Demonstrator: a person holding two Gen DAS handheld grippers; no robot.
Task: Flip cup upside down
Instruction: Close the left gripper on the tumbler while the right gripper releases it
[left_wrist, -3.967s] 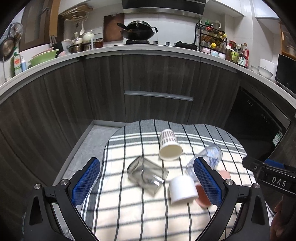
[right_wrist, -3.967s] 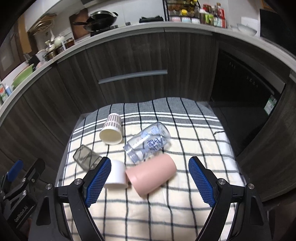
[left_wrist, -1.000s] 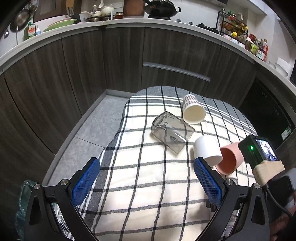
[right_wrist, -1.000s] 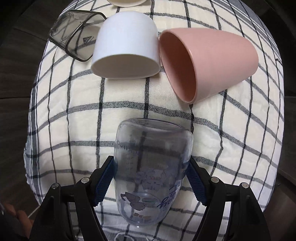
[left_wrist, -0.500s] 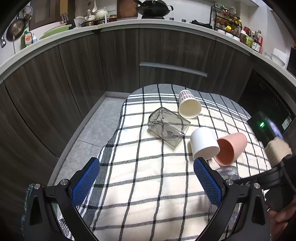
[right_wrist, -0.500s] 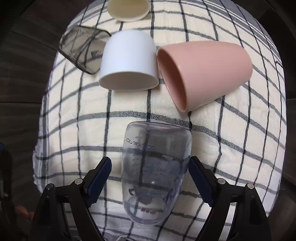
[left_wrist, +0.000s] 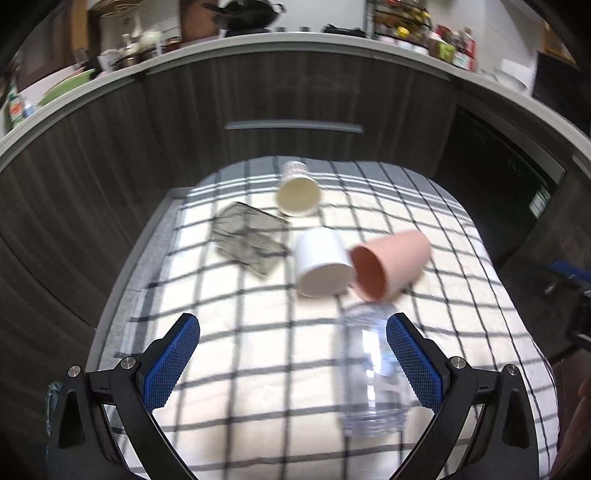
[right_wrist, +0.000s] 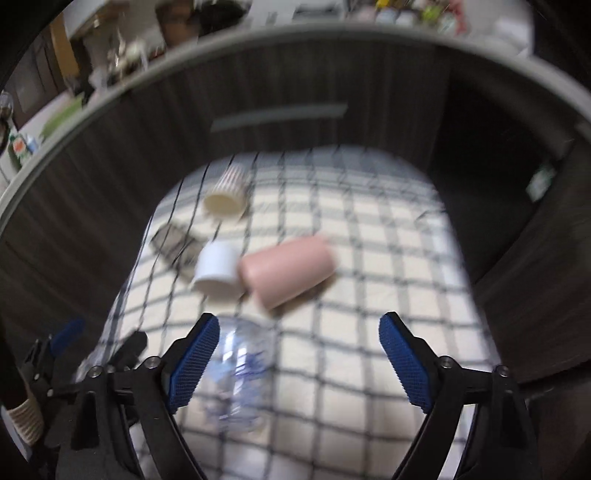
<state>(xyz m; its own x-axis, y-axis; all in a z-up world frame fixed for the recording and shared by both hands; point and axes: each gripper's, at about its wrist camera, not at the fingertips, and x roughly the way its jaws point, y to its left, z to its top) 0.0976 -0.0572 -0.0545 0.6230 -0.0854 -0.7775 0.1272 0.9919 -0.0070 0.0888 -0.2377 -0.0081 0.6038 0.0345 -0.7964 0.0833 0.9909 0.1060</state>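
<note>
With the clear cup (left_wrist: 369, 369) standing inverted: 1 done, 4 left lying; left gripper (left_wrist: 291, 362) and right gripper (right_wrist: 299, 363) wide open, empty.

cups on the cloth

five cups sit on the cloth (left_wrist: 229, 354). nearest is the clear cup (left_wrist: 369, 369). behind it the white cup (left_wrist: 321, 262) and pink cup (left_wrist: 391, 264) lie touching, pink on the right. left of the white lies the grey cup (left_wrist: 249, 236); farthest back, the paper cup (left_wrist: 297, 195).
</note>
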